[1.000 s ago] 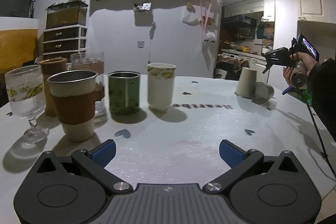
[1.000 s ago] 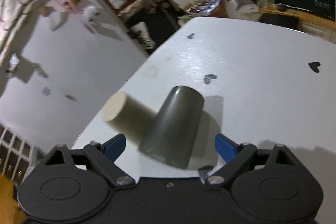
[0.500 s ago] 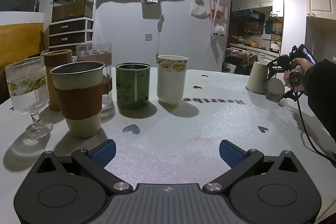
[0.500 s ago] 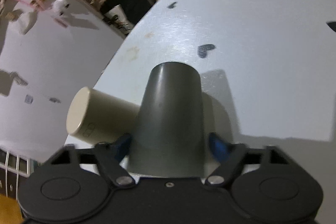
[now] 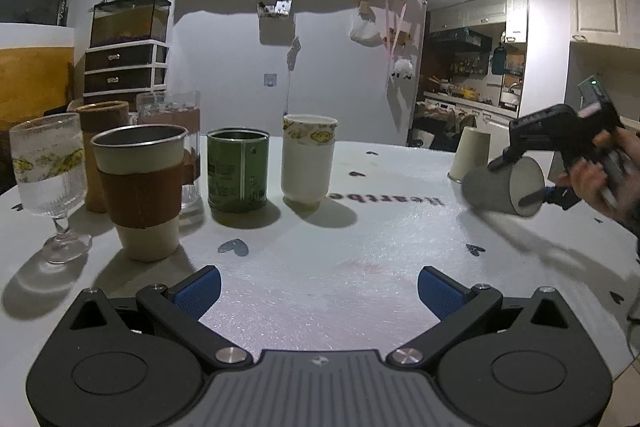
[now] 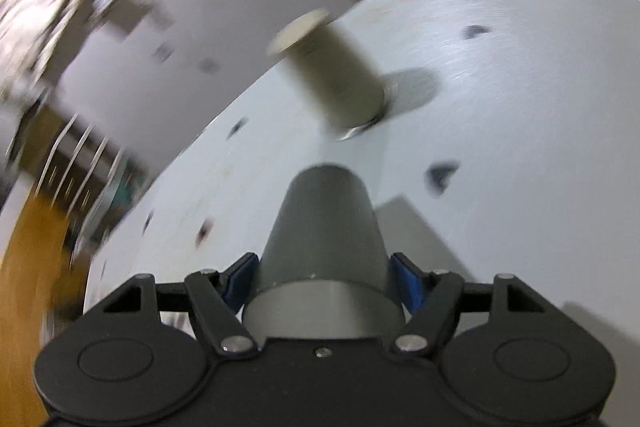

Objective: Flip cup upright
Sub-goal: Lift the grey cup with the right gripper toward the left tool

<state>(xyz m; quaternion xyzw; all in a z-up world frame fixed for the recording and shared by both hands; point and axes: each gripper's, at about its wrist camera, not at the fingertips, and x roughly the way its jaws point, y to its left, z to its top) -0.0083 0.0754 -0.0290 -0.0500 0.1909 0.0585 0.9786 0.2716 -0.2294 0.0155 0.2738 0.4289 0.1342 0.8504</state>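
My right gripper is shut on a grey cup, gripping it near its rim, its closed base pointing away from me. In the left wrist view the grey cup is lifted off the white table at the right and tipped on its side, open mouth toward the hand, held by the right gripper. A beige cup stands upside down on the table just beyond; it also shows in the left wrist view. My left gripper is open and empty, low over the table's near side.
A row of upright vessels stands at the left: a stemmed glass, a steel cup with brown sleeve, a green tin, a white cup, and two more behind. Small dark heart stickers dot the table.
My right gripper closed on the grey cup, lifted it off the table and tilted it onto its side. The right wrist view swung and blurred. The left gripper stayed put.
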